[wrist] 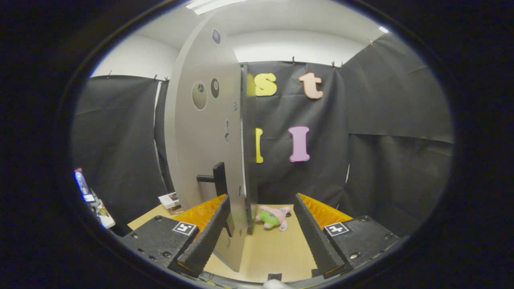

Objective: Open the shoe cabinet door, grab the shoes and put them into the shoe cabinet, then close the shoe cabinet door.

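Your gripper (pixel 261 230) is sitting with its jaws spread wide, nothing clamped; both fingers (pixel 209 233) are showing low in the gripper view, apart from each other. The shoe cabinet door (pixel 204 132) is standing edge-on to you, its free edge running down between the fingers, closer to the left one. The left finger is overlapping the door's lower face, and I can't tell if it's actually touching the panel. The door handle (pixel 219 178), a dark bar on a short stem, is sticking out from the door face just above and beyond the left fingertip; neither finger is pressing on it. Beyond the door edge, the cabinet body (pixel 249 152) is showing as a narrow dark upright strip. The wooden floor board (pixel 273 249) is carrying everything; a plush toy (pixel 274 216), pink with a green patch, is lying on it near its far edge, just right of the door's foot and between the two fingers, well beyond their tips. A small box (pixel 170 200) is resting at the board's far left corner, left of the door. More clutter (pixel 94 198) is sitting off the board's left edge, too blurred to name. I can't make out any shoes here, unless the plush thing is one.
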